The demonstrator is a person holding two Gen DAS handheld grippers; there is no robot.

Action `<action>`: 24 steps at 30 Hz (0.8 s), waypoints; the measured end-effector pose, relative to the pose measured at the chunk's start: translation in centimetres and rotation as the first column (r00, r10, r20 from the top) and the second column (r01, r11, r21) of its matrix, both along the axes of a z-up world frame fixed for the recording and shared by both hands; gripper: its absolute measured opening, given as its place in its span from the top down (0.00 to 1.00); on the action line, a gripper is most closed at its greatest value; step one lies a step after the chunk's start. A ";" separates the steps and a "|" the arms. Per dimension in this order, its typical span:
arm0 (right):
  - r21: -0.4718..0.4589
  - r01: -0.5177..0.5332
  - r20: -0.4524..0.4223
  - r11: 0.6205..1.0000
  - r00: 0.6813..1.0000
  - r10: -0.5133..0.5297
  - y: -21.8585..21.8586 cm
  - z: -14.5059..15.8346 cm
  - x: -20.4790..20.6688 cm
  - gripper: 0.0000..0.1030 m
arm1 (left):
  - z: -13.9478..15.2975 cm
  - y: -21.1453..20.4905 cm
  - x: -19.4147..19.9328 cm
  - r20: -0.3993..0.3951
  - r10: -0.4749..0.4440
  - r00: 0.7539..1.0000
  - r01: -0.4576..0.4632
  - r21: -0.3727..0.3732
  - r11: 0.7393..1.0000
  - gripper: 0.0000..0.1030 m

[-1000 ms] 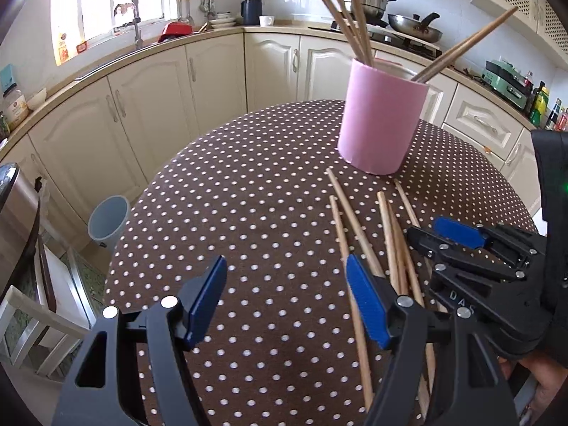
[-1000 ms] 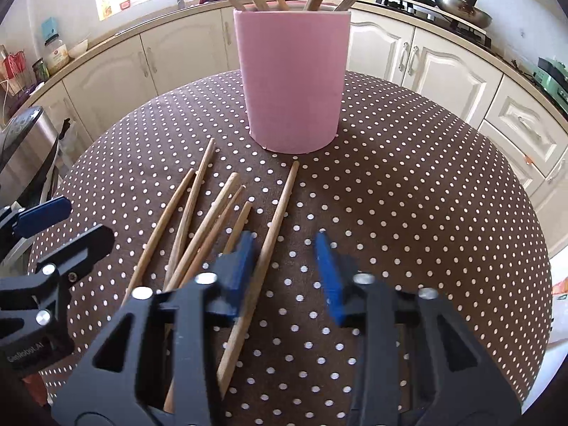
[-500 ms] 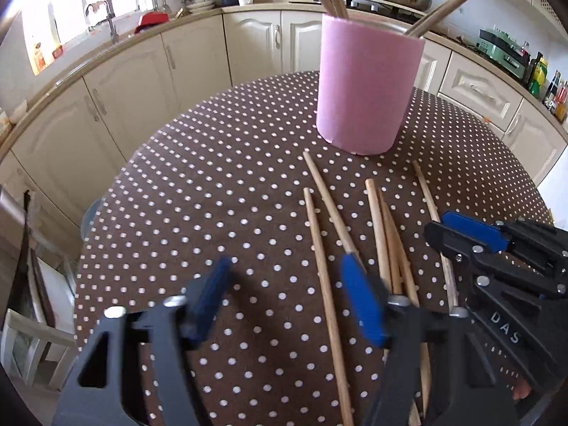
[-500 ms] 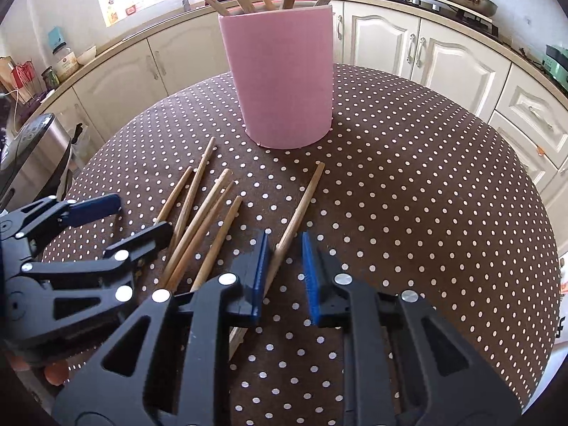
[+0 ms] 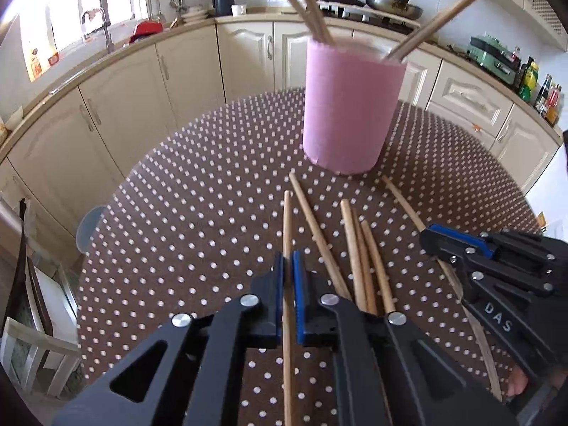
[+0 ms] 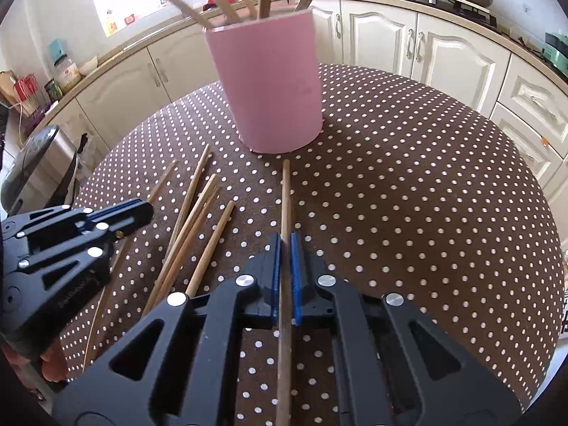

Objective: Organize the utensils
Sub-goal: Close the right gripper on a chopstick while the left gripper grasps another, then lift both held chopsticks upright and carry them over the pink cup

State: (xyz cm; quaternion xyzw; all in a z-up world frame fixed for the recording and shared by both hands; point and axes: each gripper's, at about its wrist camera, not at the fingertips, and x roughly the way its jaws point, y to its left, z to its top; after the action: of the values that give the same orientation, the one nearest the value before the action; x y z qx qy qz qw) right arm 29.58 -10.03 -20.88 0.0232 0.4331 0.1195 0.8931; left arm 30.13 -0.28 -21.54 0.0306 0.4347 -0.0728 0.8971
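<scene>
**A:** How do the fingers stand on each gripper?

**B:** The left gripper (image 5: 288, 277) has its two blue-padded fingers (image 5: 279, 284) drawn in narrow, and they have just been closing; one chopstick (image 5: 287, 227) runs straight between them, pinched by the pads. The right gripper (image 6: 285, 266) is the same: its fingers (image 6: 295, 269) have just been closing, and another chopstick (image 6: 285, 198) is clamped between the pads.

**A:** What is hidden or hard to make out?

**B:** The near end of each held chopstick passes under the black gripper frame and runs off the bottom edge. Whether either stick is lifted or lies on the cloth, I cannot tell. The sticks standing in the cup are cut off at the top of both views. The hands holding the grippers show only as a sliver of fingers at the lower corners.

**A:** Describe the scene, biggest things first.

**B:** A round table (image 6: 426, 177) covered in a brown cloth with white dots fills most of each view. Cream kitchen cabinets (image 5: 135, 103) curve behind it. A tall pink cup (image 5: 349, 113) stands upright on the far part of the table, several chopsticks leaning out of it. Just this side of the cup, loose chopsticks (image 5: 358, 252) lie in a loose fan between the two grippers, some overlapping. The far tip of the right gripper's stick lies just beside the cup's base.
</scene>
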 end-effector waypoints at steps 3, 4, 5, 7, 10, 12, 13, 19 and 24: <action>0.025 0.003 0.017 1.000 1.000 -0.003 -0.5 1.0 -0.5 0.94 | 1.7 0.2 -0.6 0.031 -0.008 0.999 0.008 -0.017 1.000 0.94; 0.030 0.002 0.026 1.000 1.000 -0.003 -0.6 1.4 -0.7 0.94 | 2.4 0.3 -0.9 0.046 -0.008 0.999 0.009 -0.020 1.000 0.94; 0.037 0.000 0.035 0.999 0.999 -0.001 -0.7 1.9 -1.0 0.94 | 3.0 0.4 -1.2 0.059 -0.011 0.998 0.013 -0.028 1.000 0.94; 0.056 -0.004 0.051 0.998 0.999 0.001 -0.9 2.7 -1.5 0.94 | 4.3 0.5 -2.0 0.082 -0.019 0.996 0.022 -0.042 0.999 0.94; 0.084 -0.006 0.085 0.996 0.996 -0.001 -1.2 4.2 -2.6 0.94 | 6.3 0.6 -3.2 0.124 -0.027 0.992 0.034 -0.057 0.998 0.94; 0.111 -0.015 0.110 0.994 0.994 0.003 -1.9 5.5 -3.2 0.94 | 7.6 0.7 -3.9 0.153 -0.029 0.988 0.039 -0.064 0.997 0.94; 0.120 -0.017 0.125 0.993 0.992 0.001 -2.1 6.0 -3.6 0.94 | 8.3 0.8 -4.4 0.169 -0.030 0.985 0.042 -0.068 0.997 0.95; 0.159 -0.036 0.233 0.987 0.972 -0.003 -2.5 9.8 -6.4 0.94 | 11.2 0.7 -7.1 0.253 -0.030 0.967 0.054 -0.090 0.995 0.95; 0.186 -0.054 0.328 0.981 0.945 -0.011 -2.6 12.4 -9.1 0.94 | 13.1 1.0 -9.3 0.326 -0.007 0.945 0.046 -0.112 0.993 0.95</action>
State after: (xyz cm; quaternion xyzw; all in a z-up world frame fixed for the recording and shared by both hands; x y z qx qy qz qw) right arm 20.45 -12.59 -8.48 0.0844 0.2654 0.1727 0.9448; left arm 20.87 0.70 -8.44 -0.0052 0.2753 -0.1043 0.9557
